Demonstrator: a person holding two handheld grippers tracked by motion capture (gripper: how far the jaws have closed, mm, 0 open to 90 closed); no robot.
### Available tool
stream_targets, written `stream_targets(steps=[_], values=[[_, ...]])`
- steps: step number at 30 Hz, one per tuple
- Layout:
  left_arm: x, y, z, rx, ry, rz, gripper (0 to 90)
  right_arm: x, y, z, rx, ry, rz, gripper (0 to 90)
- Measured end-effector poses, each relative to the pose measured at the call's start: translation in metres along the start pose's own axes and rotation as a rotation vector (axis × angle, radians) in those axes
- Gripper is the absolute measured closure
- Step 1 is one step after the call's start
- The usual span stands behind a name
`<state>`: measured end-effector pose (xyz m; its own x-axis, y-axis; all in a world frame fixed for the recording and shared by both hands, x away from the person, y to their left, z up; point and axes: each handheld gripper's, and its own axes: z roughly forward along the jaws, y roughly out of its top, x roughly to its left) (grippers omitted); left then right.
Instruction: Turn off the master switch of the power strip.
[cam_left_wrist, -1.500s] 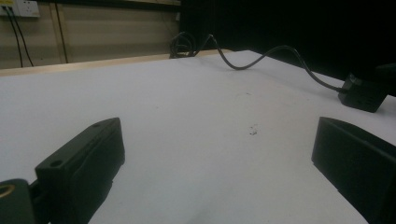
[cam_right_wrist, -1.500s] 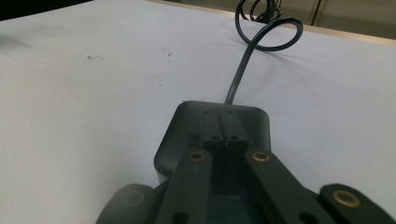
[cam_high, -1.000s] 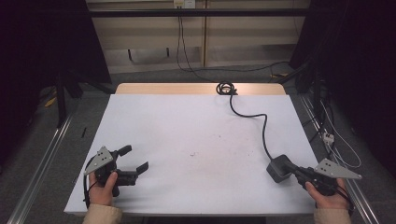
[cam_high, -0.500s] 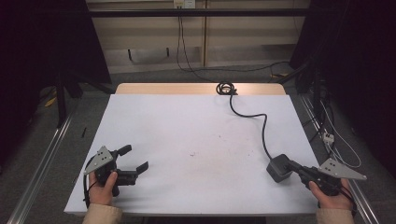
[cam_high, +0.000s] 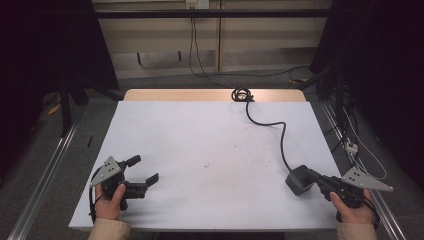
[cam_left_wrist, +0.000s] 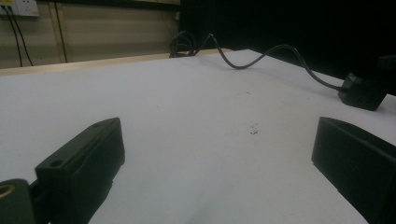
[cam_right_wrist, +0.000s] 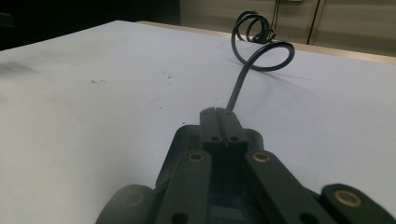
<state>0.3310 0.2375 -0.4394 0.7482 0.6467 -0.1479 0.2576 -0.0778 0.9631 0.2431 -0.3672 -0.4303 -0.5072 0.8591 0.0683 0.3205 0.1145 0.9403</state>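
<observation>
Right claw (cam_high: 311, 176) pressed together, tips at the power adapter (cam_high: 299, 179) near the bench (cam_high: 200, 130) right edge; left claw (cam_high: 144, 173) spread, idle. Adapter not lifted; moving looks undone.

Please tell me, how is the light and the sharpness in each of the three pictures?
High view: the white table is evenly lit, the surroundings fall into darkness. Left gripper view: dim, the near left tongs are blurred, the black adapter sits in shadow. Right gripper view: the closed right tongs look soft, the cable coil sharper.
</observation>
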Motion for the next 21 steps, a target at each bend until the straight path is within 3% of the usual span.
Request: stream_targets(steps=[7, 9, 21], values=[[0.0006, 0.0, -0.0014, 0.0, 0.0, 0.004, 2.2, 0.0018, 0.0018, 0.0048, -0.011, 0.01, 0.013, 89.5], [0.0002, 0.0001, -0.0015, 0.001, 0.0, 0.003, 2.2, 0.0026, 0.0022, 0.0062, -0.015, 0.008, 0.028, 84.1], [0.0004, -0.0001, -0.0021, -0.001, 0.002, 0.003, 2.2, 0.0042, 0.0041, 0.0103, -0.029, 0.008, 0.051, 73.6]])
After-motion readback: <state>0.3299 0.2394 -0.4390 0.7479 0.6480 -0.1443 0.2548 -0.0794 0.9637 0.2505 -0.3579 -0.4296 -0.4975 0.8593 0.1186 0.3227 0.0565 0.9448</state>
